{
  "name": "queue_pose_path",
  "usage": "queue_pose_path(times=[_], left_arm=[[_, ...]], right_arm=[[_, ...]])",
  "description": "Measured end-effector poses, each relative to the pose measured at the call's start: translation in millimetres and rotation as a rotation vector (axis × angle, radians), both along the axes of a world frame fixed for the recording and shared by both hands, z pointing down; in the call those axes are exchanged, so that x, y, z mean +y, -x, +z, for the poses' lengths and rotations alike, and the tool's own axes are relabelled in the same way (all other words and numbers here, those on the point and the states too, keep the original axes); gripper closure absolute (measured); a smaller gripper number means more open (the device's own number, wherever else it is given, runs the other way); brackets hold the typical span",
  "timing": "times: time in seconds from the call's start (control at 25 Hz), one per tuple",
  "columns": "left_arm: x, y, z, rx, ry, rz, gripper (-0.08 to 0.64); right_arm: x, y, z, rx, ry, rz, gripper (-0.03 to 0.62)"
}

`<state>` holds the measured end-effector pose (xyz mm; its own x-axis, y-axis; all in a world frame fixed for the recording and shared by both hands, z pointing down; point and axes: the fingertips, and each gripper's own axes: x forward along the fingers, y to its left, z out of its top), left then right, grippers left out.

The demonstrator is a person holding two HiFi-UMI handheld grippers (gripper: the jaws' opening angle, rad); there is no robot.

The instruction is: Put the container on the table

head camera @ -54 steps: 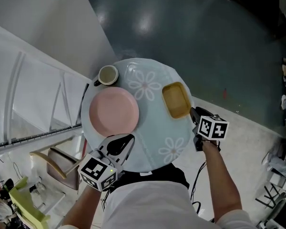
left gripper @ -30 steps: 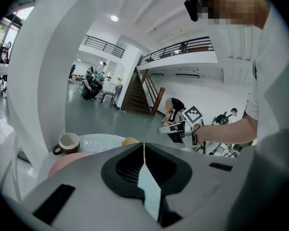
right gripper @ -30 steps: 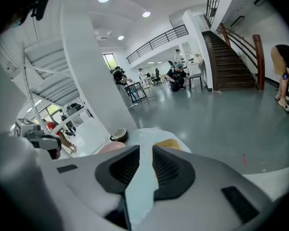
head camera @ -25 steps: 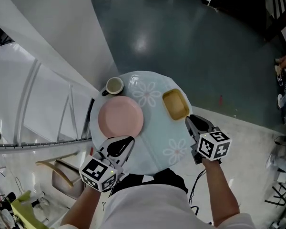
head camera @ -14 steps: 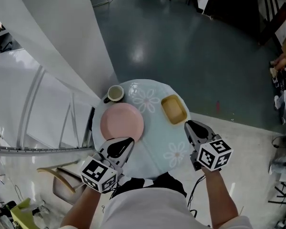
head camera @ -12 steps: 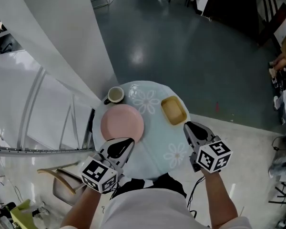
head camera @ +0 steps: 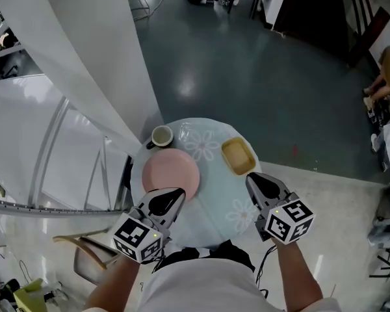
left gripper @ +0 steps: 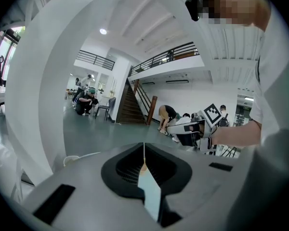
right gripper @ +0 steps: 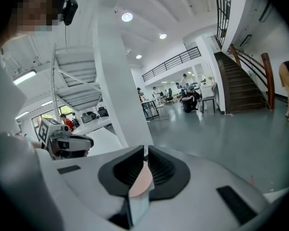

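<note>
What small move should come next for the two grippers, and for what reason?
Probably none beyond lowering both to rest: the yellow container sits on the table, apart from the right gripper and the left gripper, whose jaws are shut on nothing.

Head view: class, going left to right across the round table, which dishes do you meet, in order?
pink plate → yellow container. The cup is left out: it sits within the plate's left-to-right span, farther back.
</note>
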<state>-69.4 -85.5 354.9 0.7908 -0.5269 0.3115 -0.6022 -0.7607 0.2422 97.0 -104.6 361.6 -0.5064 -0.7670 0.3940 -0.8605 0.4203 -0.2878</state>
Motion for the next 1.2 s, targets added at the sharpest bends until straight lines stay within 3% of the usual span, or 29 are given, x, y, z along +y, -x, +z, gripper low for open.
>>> queue_pose_path(times=[1.2], left_arm=[[-3.8, 5.1, -8.6, 0.026, -0.014, -0.023, 0.532]], right_arm=[[12.0, 39.7, -34.5, -0.001, -0.098, -0.122, 0.558]])
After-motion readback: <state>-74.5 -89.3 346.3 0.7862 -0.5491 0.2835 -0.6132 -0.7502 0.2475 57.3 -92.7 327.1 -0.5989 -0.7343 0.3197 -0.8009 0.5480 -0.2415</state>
